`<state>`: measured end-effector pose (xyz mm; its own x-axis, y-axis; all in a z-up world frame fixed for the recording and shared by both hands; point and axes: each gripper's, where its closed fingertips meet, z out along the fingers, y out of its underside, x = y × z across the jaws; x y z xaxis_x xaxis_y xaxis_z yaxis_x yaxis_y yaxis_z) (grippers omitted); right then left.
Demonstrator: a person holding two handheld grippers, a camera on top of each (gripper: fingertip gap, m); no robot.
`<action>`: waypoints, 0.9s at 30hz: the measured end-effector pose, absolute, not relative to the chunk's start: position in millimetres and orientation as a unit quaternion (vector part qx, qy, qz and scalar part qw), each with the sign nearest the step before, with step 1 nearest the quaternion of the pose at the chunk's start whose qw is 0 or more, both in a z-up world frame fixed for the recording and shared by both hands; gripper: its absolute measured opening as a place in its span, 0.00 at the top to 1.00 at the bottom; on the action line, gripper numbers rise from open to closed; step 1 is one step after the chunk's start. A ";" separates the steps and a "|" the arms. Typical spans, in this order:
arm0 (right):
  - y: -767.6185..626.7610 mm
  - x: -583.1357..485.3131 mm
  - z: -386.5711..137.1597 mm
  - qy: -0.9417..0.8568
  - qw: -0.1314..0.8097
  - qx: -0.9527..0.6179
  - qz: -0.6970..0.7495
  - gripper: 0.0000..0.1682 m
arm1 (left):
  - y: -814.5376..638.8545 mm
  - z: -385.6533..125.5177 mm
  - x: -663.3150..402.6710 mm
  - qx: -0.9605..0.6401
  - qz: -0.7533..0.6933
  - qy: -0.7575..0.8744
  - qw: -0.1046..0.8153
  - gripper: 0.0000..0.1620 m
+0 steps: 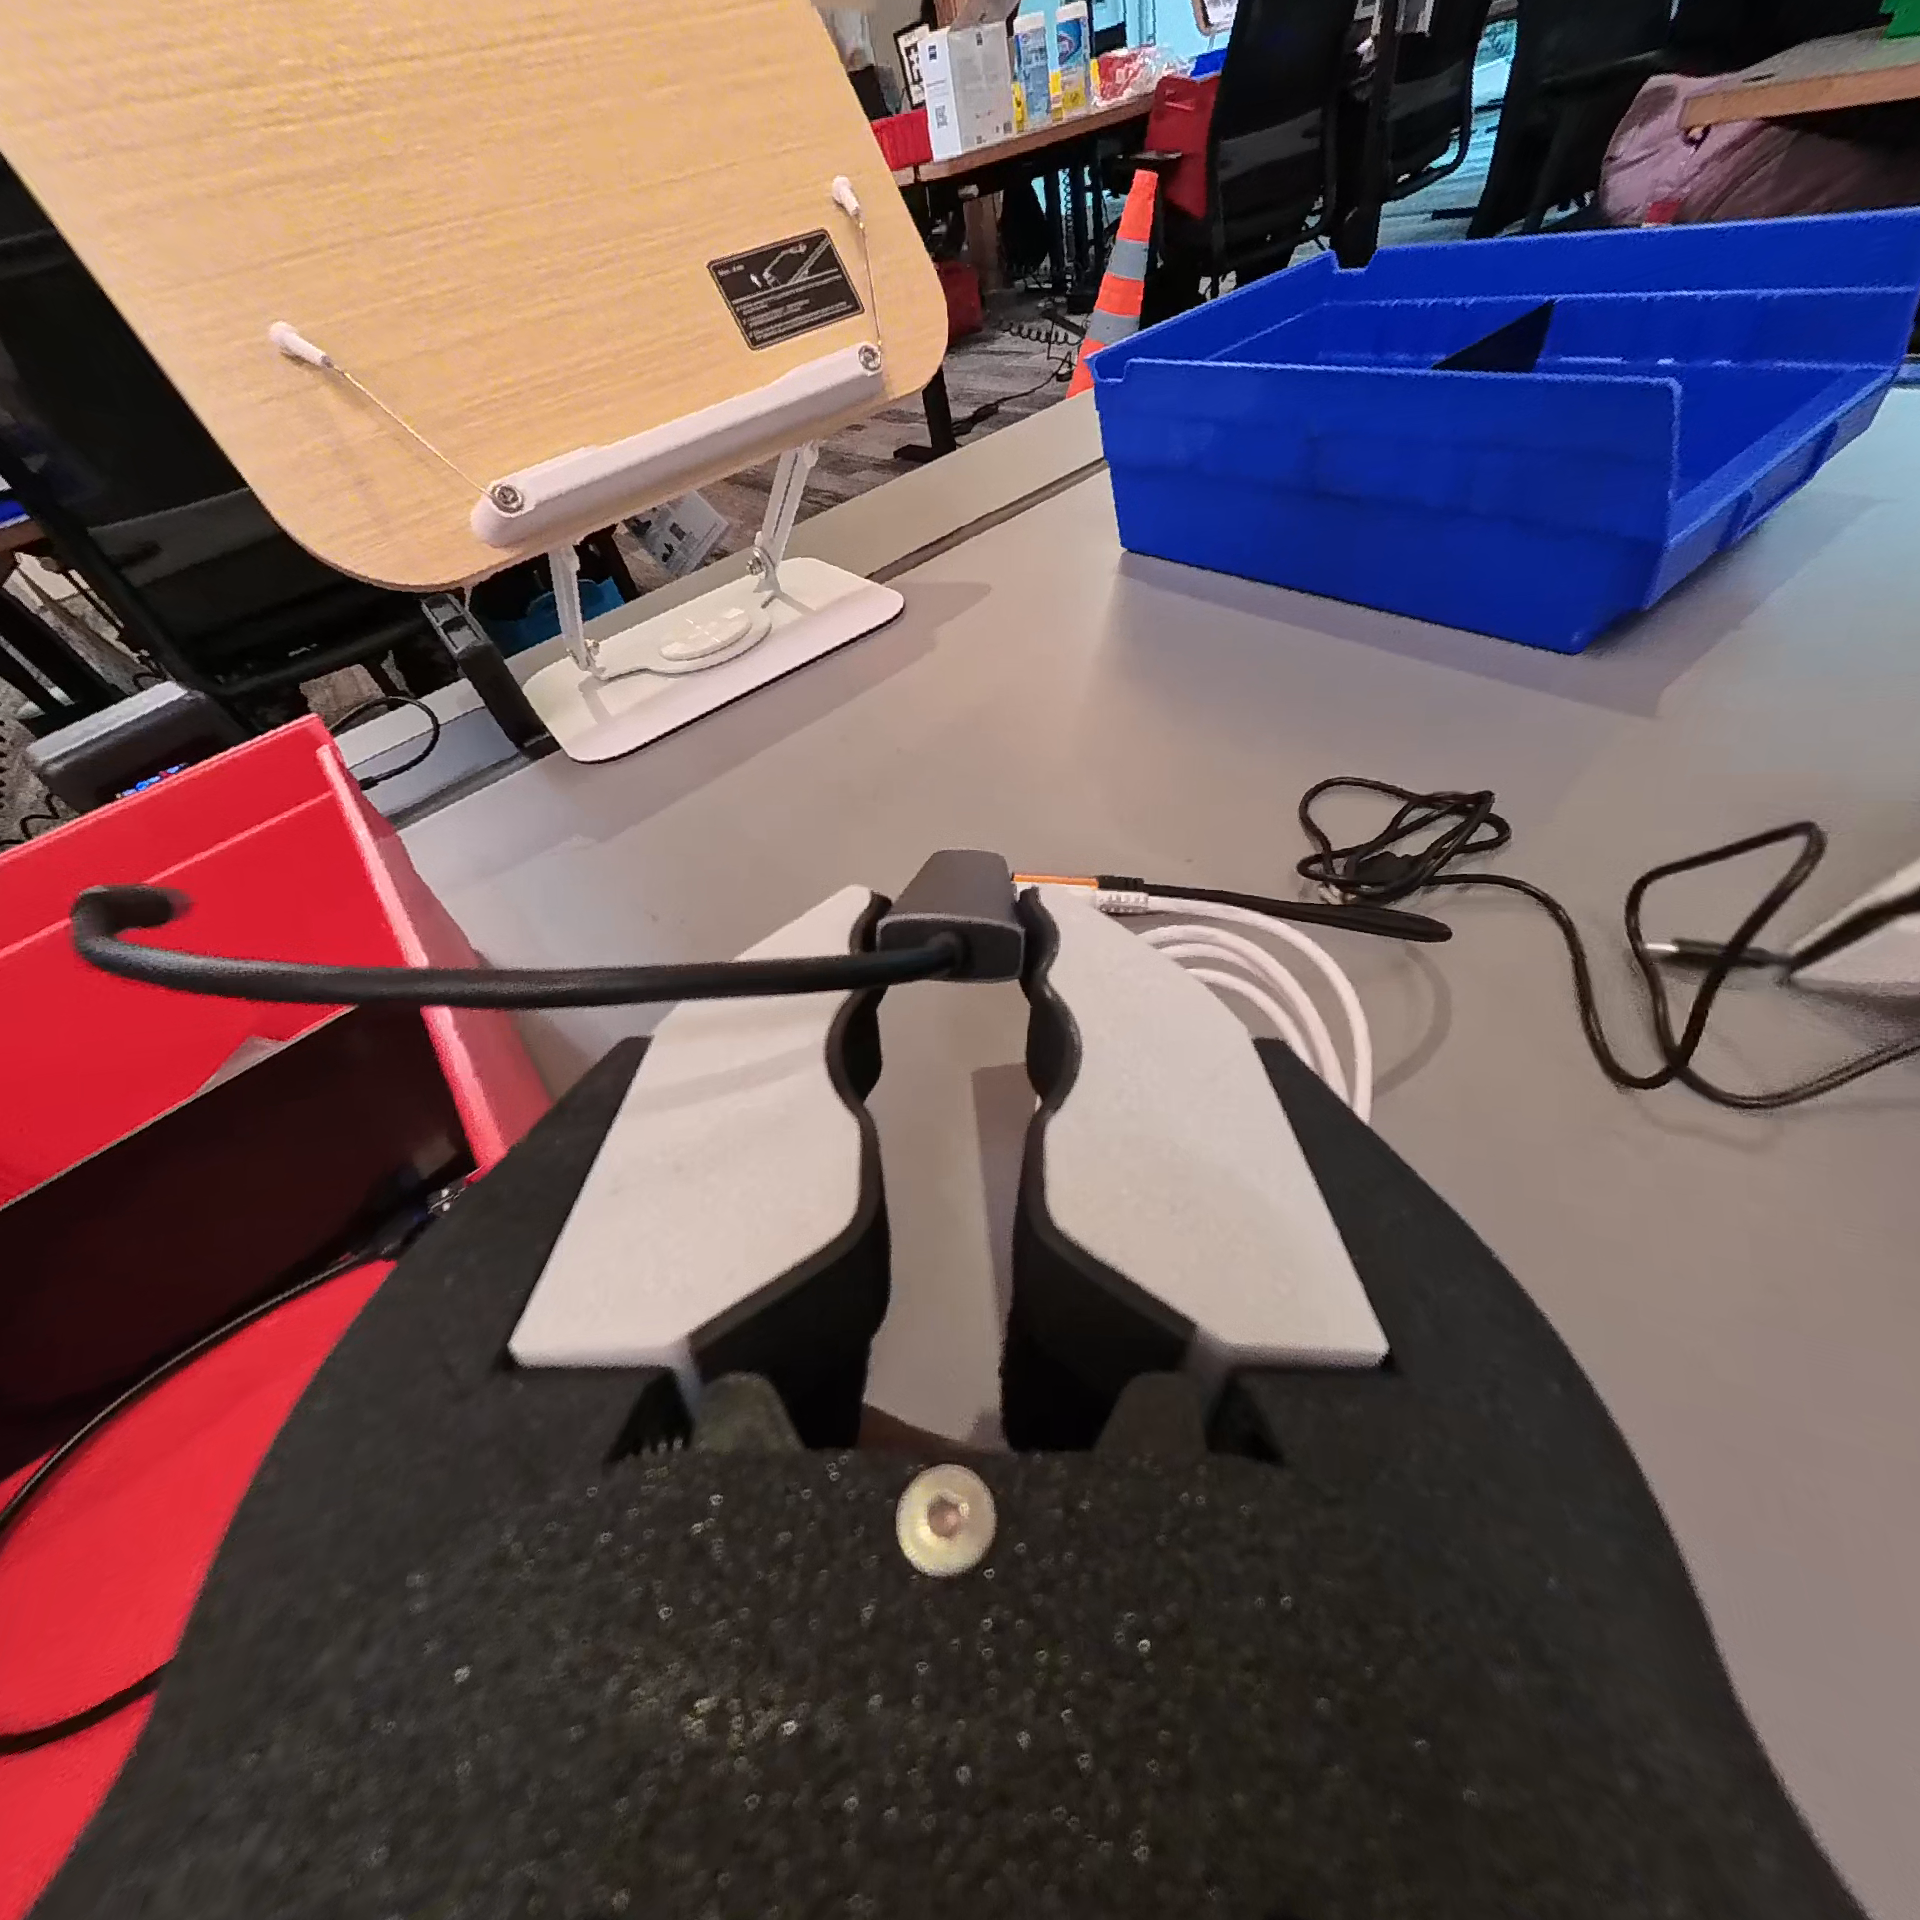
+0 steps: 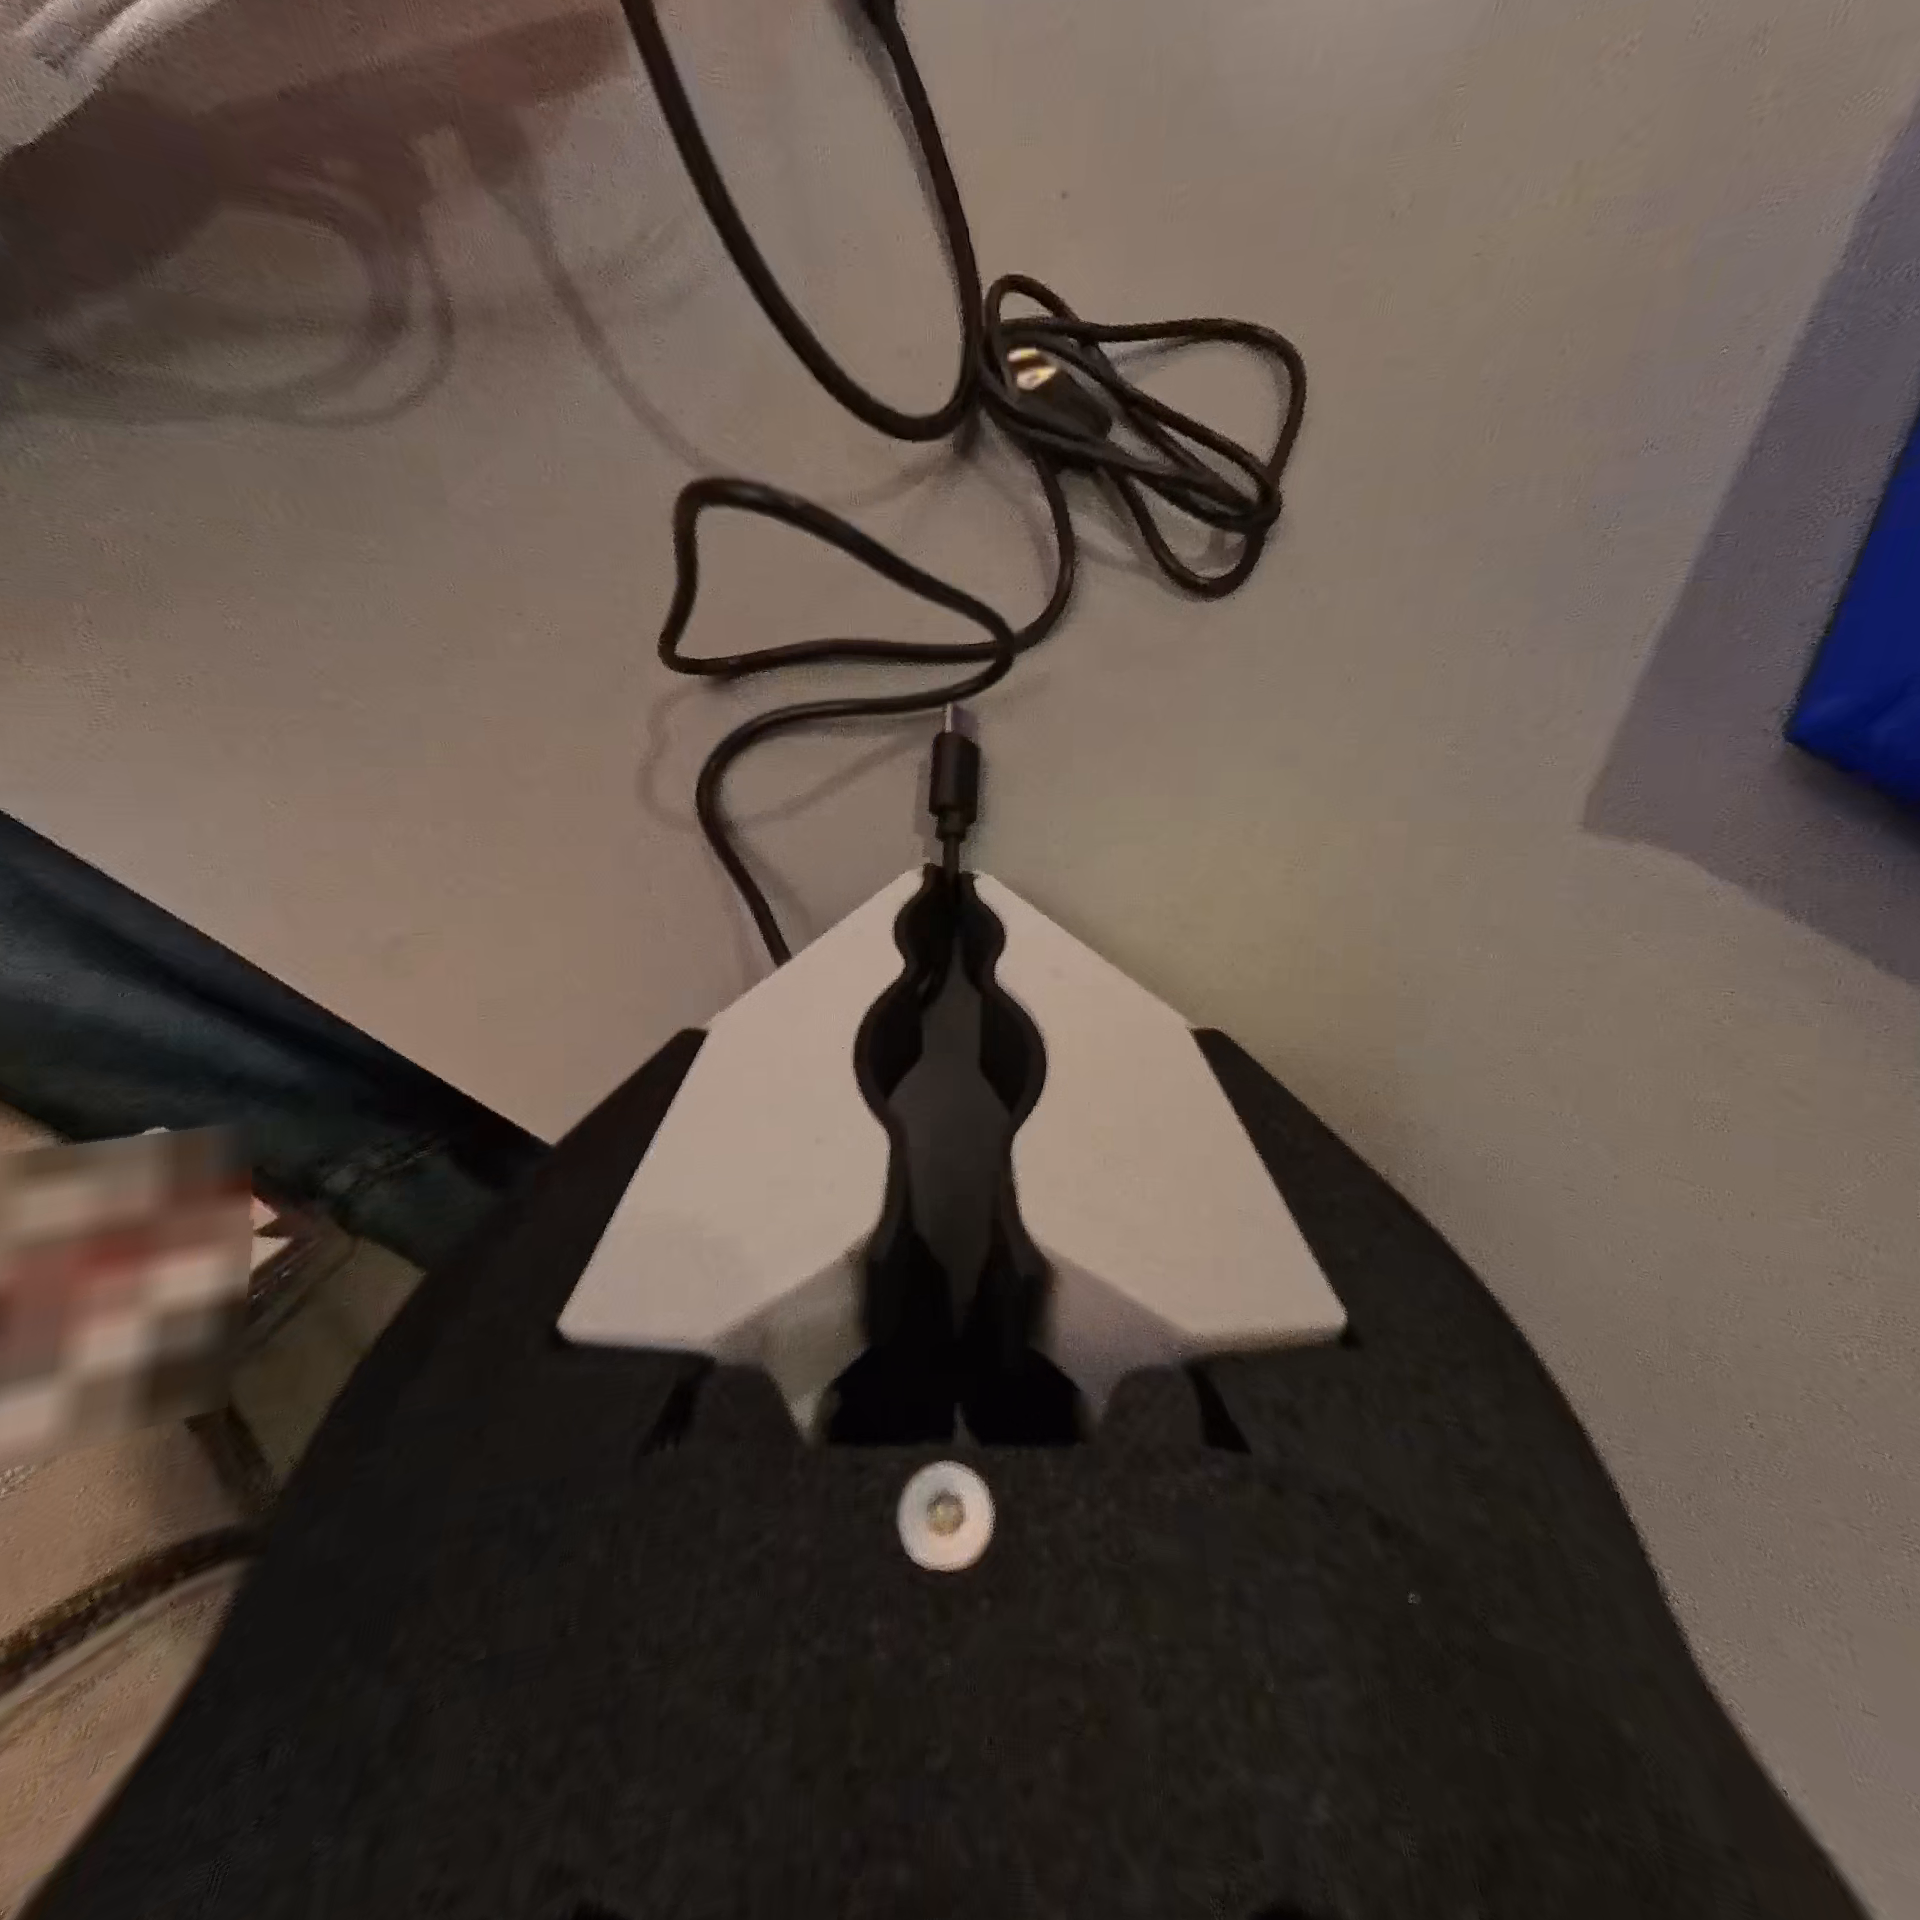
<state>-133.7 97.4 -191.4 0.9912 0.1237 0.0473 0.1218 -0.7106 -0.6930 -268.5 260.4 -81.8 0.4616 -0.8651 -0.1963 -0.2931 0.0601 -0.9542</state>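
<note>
1. Left gripper (image 1: 951, 920) is clamped on a dark grey adapter block (image 1: 951, 904), held right at the fingertips above the grey table (image 1: 1039, 707). Its thick black lead (image 1: 468, 977) arcs off to the left over the red bin (image 1: 208, 935). Tip-only hold, so the block could pivot or pop out if the lead gets tugged.
2. The lead's far end hangs past the red bin's wall; it may snag on the rim w/ any sideways move, which would drag the block out of the grip.
3. Right gripper (image 2: 948, 883) is pinched on a thin black cable (image 2: 831, 623) just behind its small plug (image 2: 954, 774); the plug sticks out fwd of the tips. The grip is on the cord, not the plug body, so the plug can droop or swivel. Judged poor control of its angle.
4. The rest of the thin cable lies in loose tangled loops on the table; lifting may tighten a loop into a knot or haul the whole bundle along.
5. White cable coil (image 1: 1278, 997) and an orange-tipped connector (image 1: 1081, 888) sit just beside the left tips, so they could get nudged.
6. Blue bin (image 1: 1455, 499) and wooden book stand (image 1: 468, 260) are well apart from both grippers, low risk.
</note>
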 end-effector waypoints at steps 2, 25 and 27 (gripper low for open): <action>99.3 -117.9 -176.3 -0.083 0.377 -0.922 -0.002 0.99 | 258.5 -80.4 -267.5 -0.634 -0.252 0.456 0.572 0.86; 183.9 -218.9 -68.0 -0.253 0.445 -0.857 0.063 0.99 | 216.9 -40.9 -241.8 -0.578 -0.344 0.404 0.620 0.85; 185.7 -216.5 -69.7 -0.254 0.451 -0.854 0.048 0.99 | 214.1 -40.9 -238.8 -0.576 -0.346 0.405 0.620 0.85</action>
<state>-216.5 185.7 -69.7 0.8662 0.4775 0.1472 0.3910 -0.4643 -0.7947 -238.8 214.1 -40.9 0.4325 -0.8957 -0.1037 -0.0371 0.0973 -0.9946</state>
